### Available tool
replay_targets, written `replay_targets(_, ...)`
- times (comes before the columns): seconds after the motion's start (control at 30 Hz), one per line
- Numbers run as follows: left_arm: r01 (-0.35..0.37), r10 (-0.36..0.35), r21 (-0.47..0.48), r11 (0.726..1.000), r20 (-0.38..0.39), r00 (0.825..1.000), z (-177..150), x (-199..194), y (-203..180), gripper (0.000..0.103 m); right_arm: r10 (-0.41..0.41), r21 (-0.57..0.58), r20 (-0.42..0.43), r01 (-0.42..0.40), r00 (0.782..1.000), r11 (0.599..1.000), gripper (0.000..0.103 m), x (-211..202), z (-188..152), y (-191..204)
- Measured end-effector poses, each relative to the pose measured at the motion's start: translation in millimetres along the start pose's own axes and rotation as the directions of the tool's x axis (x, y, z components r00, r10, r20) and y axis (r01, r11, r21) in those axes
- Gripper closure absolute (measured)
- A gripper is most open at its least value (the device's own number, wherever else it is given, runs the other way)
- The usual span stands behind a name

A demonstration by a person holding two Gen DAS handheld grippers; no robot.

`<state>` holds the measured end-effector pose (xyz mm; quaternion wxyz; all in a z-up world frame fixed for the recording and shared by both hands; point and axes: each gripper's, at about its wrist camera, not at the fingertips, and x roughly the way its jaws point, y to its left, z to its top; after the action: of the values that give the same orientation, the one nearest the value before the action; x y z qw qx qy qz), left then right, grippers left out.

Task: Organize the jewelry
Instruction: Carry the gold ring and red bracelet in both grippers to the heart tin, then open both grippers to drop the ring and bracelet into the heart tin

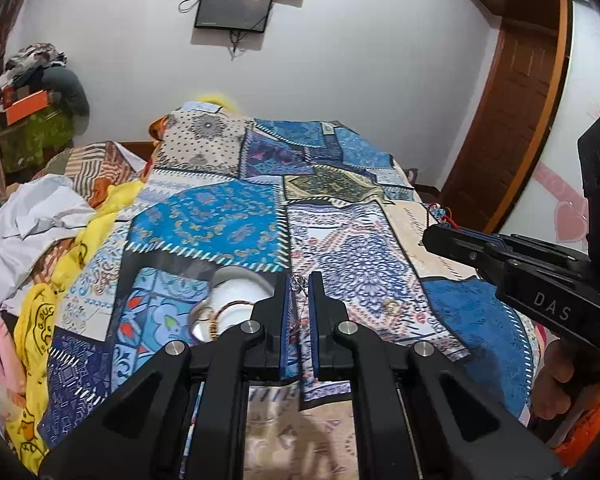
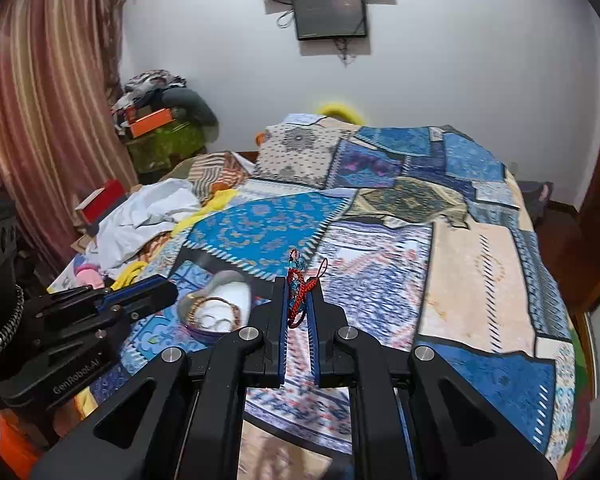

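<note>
Left tongs (image 1: 299, 286) nearly closed on a small clear-stone piece (image 1: 296, 281), pinched at the tips; detail too small to name further. Right tongs (image 2: 298, 298) clamped on a red and blue cord bracelet (image 2: 296, 294), ends sticking up past the tips. Seen only from left wrist: gold ring (image 1: 391, 307) on the bedspread (image 1: 220, 216), just right of the left tongs; right tongs (image 1: 460, 246) from the side, cord poking out at tip, marked "DAS". Seen only from right wrist: left tongs (image 2: 156, 292) from the side, marked "GenRobot.AI"; striped curtain (image 2: 48, 92) far left; red box (image 2: 104, 198) beyond the left tongs. White bowl (image 2: 220, 304) just left of the right tongs, holding beaded and gold bangles (image 2: 216, 314). Same bowl (image 1: 236, 300) touching left of the left tongs in the left view, gold bangles (image 1: 220, 312) inside. Yellow cloth (image 1: 40, 320) further left.
</note>
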<state>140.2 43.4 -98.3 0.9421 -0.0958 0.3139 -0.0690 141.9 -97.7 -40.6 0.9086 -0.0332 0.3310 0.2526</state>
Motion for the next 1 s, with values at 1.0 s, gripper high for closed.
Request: replay_targets(1.0, -0.018, 0.014, -0.05, 0.999, -0.079, 0.997, -15.8, 45.4, 56.0, 0.096, 0.143, 0.015, -0.19, -0.143, 0.971, 0.99, 0.095, 101.0, -0.1, 35.6)
